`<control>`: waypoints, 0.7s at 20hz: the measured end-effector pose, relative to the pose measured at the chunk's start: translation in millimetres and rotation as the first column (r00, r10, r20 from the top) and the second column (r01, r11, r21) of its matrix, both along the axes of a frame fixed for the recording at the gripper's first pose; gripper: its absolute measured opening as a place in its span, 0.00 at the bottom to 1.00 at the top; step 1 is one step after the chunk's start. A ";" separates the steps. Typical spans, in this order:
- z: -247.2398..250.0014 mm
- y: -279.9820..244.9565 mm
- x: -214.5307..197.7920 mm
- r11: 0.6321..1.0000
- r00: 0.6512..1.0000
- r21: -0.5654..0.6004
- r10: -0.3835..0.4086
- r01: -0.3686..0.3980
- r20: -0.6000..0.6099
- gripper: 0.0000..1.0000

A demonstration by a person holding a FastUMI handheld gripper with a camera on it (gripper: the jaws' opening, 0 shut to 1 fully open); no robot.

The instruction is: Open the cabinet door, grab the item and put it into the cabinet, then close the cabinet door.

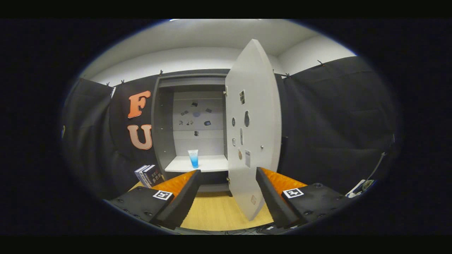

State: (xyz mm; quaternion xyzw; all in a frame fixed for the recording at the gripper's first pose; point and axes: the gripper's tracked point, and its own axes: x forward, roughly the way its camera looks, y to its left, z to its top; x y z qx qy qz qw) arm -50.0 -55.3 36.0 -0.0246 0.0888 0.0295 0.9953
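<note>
Tube [193,158] of blue liquid stands upright on the cabinet [166,116] shelf [208,164], beside the door [252,127] swung wide open, while the tongs [227,197] hang spread and empty over the wooden counter [215,211], books [149,175] leftward

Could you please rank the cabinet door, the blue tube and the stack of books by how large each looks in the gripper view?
1. Cabinet door, swung open, nearest the camera.
2. Stack of books.
3. Blue tube on the cabinet shelf, though it stands farther back.
The tool is open and holds nothing.

cabinet door [252,116]: smooth matt | table [215,211]: wood | tube [193,158]: translucent plastic
</note>
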 end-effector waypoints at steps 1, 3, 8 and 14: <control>-0.1 -11.8 -4.2 1.000 1.000 -0.006 -0.010 0.010 0.005 0.98; 0.3 -36.9 -10.2 0.999 0.999 -0.014 -0.030 0.030 0.012 0.98; -18.8 -94.1 -4.0 0.997 0.997 -0.033 -0.073 0.073 -0.012 0.98; -51.1 -148.5 19.4 0.990 0.991 -0.053 -0.132 0.130 -0.034 0.98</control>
